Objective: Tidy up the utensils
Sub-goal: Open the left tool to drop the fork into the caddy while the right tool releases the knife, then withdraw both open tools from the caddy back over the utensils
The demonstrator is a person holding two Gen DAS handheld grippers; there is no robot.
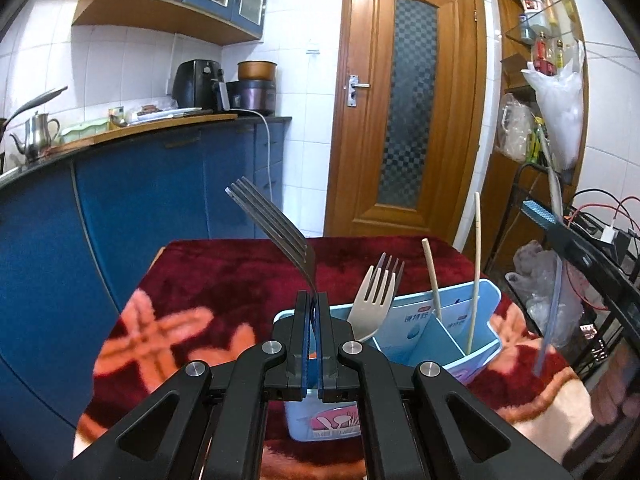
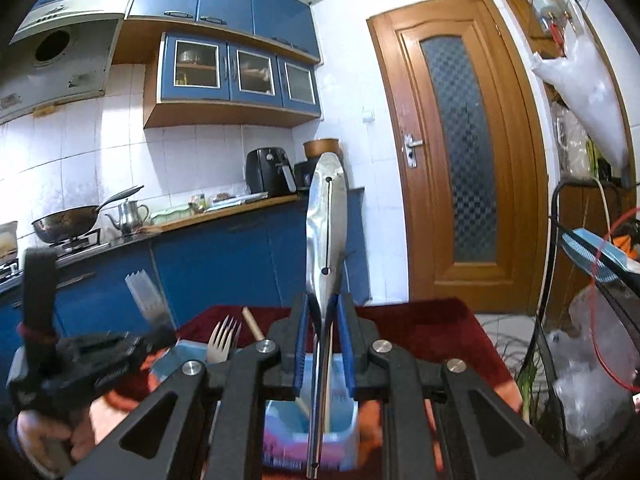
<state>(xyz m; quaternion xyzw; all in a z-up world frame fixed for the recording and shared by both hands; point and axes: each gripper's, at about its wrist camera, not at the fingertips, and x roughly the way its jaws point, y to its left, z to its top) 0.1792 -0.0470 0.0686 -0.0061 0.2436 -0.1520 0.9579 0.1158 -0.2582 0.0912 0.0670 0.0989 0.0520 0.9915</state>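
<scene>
Left hand-held gripper (image 1: 313, 312) clamped tight on a metal fork (image 1: 276, 228), tines up and tilted left, over the left end of a light blue utensil holder (image 1: 460, 344). Holder stands on the desk (image 1: 208, 280), which is covered in a red floral cloth, toward its right side; far desk edge and left half bare. Chinese print on the holder's inner wall, too blurred to read; pink utensil graphic on its front. Inside: a pale fork (image 1: 376, 300) in the left compartment, two chopsticks (image 1: 474, 272) in the right ones. Right hand-held gripper (image 2: 323, 344) closed on a slotted metal turner (image 2: 326, 232), blade up, handle hanging down over the holder (image 2: 340, 436).
</scene>
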